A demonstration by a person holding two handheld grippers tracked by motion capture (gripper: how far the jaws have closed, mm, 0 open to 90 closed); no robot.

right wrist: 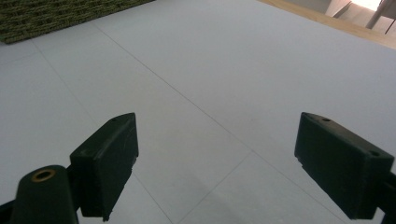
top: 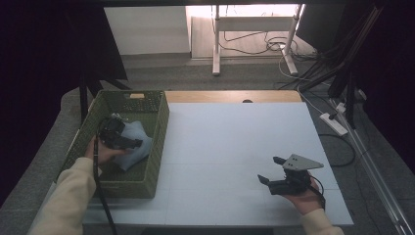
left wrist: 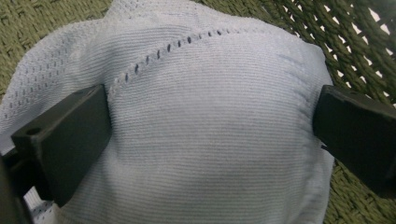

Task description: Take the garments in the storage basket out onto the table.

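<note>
The left claw (top: 128, 142) is down inside the green woven basket (top: 159, 127) at the left of the counter (top: 235, 142), with a pale blue knitted cloth (left wrist: 205, 135) lying on the basket floor. In the left gripper view its two jaws stand wide, one on each side of the cloth and right against its edges, but they are not squeezing it, so I judge the grasp is not yet made. If the job is to take the cloth out, nearly all of it is left: close, lift, carry it over the basket wall and set it on the bare white counter. The right claw (top: 271, 171) rests low near the counter's front right, well apart from the basket, jaws spread wide with nothing between them.
</note>
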